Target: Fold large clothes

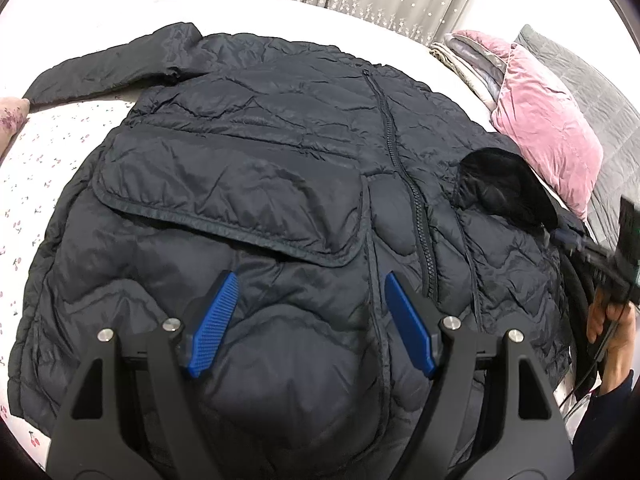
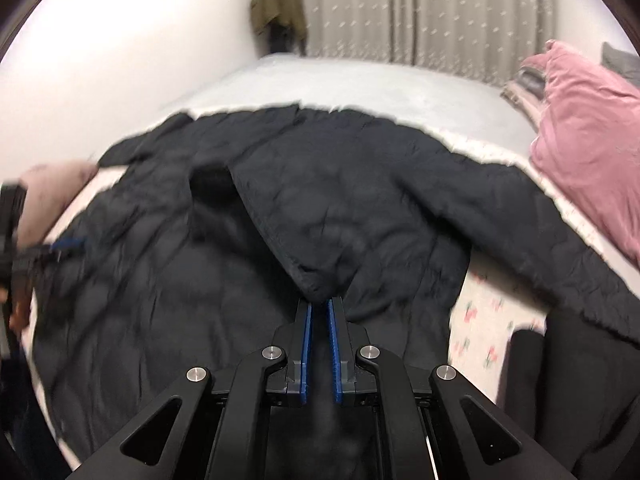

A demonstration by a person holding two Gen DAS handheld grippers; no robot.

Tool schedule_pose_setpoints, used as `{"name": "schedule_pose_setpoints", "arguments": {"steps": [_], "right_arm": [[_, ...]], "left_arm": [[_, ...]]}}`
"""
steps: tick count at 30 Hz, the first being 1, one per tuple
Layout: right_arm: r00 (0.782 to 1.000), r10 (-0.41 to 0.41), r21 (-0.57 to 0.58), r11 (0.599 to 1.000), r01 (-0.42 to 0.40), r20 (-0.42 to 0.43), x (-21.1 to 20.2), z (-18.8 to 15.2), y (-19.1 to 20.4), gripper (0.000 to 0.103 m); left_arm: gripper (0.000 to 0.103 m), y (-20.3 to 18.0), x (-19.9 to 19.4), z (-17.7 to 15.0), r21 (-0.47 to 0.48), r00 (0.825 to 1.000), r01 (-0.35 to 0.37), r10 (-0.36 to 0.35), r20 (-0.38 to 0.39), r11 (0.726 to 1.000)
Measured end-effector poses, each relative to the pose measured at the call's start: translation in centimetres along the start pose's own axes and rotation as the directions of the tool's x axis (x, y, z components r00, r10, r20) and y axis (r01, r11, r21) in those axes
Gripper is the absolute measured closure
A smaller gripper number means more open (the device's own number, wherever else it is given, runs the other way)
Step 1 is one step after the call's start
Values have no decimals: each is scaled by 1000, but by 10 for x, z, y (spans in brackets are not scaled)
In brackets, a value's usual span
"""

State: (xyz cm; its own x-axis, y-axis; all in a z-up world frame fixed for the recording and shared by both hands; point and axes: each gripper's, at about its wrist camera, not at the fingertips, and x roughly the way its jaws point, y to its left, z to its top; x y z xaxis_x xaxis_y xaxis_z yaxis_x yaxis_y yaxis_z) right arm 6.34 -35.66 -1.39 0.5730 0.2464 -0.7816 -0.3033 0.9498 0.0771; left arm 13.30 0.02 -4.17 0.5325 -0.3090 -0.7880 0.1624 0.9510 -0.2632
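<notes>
Two grippers: right gripper pinches black quilted puffer jacket cuff, left gripper wide open w/ nothing held, so lift cuff slowly across jacket's front.

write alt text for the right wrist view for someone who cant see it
The right claw, its blue fingers nearly together, pinches a cuff of the dark quilted jacket spread on a bed. A pink pillow lies at the right and patterned curtains hang behind; the picture is blurred.
</notes>
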Motion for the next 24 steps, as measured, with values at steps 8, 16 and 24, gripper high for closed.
{"name": "schedule_pose_setpoints", "arguments": {"steps": [8,16,24], "right_arm": [[993,-55,-89,995,47,-100,-6,-25,16,94],[998,-49,204,978,42,32,11,22,-27,33],[999,-46,364,931,32,29,65,48,-64,31]], "left_arm": [[27,-2,-7,-6,14,1000,-6,6,-2,1000],[27,-11,-6,-6,36,1000,8,-8,-1,999],[27,-9,5,-1,10,1000,11,-11,-19,1000]]}}
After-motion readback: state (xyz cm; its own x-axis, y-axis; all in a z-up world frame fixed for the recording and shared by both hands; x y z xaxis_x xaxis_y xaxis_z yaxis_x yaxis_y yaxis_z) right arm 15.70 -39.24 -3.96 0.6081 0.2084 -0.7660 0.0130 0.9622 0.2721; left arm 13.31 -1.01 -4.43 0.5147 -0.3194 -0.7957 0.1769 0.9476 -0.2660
